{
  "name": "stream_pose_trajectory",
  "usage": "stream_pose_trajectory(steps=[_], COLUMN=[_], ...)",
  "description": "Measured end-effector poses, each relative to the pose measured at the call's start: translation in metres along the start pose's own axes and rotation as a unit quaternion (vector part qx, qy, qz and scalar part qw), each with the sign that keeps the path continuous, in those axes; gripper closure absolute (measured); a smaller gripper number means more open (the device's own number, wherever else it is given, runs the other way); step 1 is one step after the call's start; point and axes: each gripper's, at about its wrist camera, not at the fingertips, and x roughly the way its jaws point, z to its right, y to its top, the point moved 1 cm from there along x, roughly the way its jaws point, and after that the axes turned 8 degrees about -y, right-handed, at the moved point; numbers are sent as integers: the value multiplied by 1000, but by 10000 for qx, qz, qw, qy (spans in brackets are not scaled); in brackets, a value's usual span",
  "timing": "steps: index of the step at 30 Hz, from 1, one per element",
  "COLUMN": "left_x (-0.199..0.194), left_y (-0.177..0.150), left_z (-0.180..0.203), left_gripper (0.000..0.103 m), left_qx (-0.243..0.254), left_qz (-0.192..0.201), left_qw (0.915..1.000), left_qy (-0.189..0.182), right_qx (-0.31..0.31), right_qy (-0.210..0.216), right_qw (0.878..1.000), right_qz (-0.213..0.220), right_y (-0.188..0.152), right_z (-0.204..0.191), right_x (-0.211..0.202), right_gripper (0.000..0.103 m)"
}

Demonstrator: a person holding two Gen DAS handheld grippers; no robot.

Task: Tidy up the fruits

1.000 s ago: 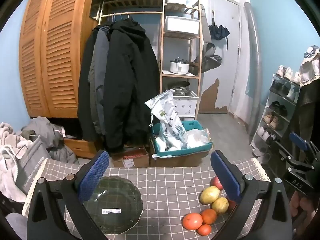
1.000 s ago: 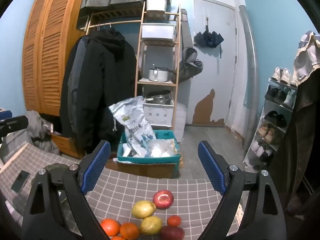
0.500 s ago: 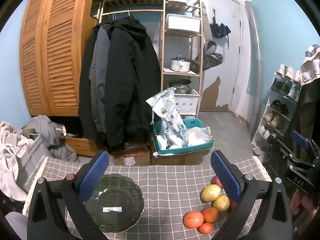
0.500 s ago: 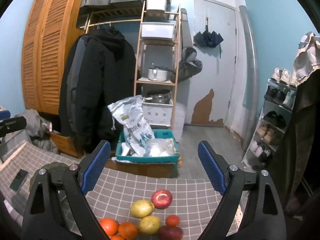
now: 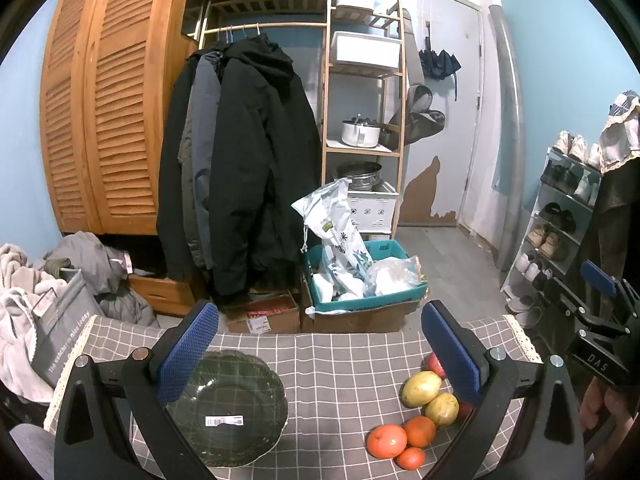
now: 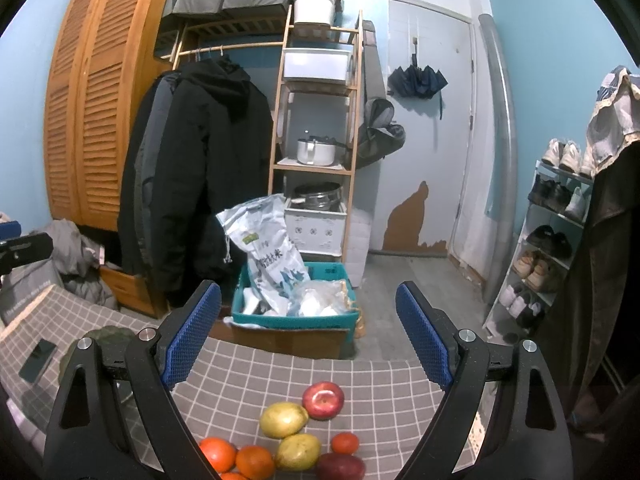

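Note:
A dark green glass plate [image 5: 228,404] lies on the grey checked tablecloth [image 5: 340,364], under the left finger of my open left gripper [image 5: 318,344]. To its right sits a cluster of fruit: two yellow-green mangoes [image 5: 422,389], oranges [image 5: 386,440] and a partly hidden red apple [image 5: 434,362]. In the right wrist view the same pile lies below my open right gripper [image 6: 308,336]: a red apple [image 6: 323,399], two mangoes [image 6: 283,420], several oranges [image 6: 217,454] and a dark red fruit [image 6: 341,468]. Both grippers hold nothing and hover above the table.
A phone [image 6: 38,361] lies on the cloth at the left, near the plate's rim [image 6: 108,336]. Beyond the table's far edge stand cardboard boxes and a teal bin with bags [image 5: 360,276], hanging coats [image 5: 248,168], a wooden shelf and a shoe rack [image 5: 560,224].
Both views have shifted only slightly; the fruit and plate sit a little lower in frame. Both grippers stay open and empty.

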Motion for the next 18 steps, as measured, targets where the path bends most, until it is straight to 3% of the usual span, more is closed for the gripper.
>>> stream_pose_trajectory(steps=[18], left_x=[-1], left_y=[-1], left_z=[0], left_gripper=[1], left_qx=[-3], left_qz=[10], left_qw=[10000], left_qy=[-19], right_qx=[-25], right_qy=[-4], right_qw=[10000], right_qz=[15], right_y=[0], right_z=[0], right_x=[-1], right_gripper=[16])
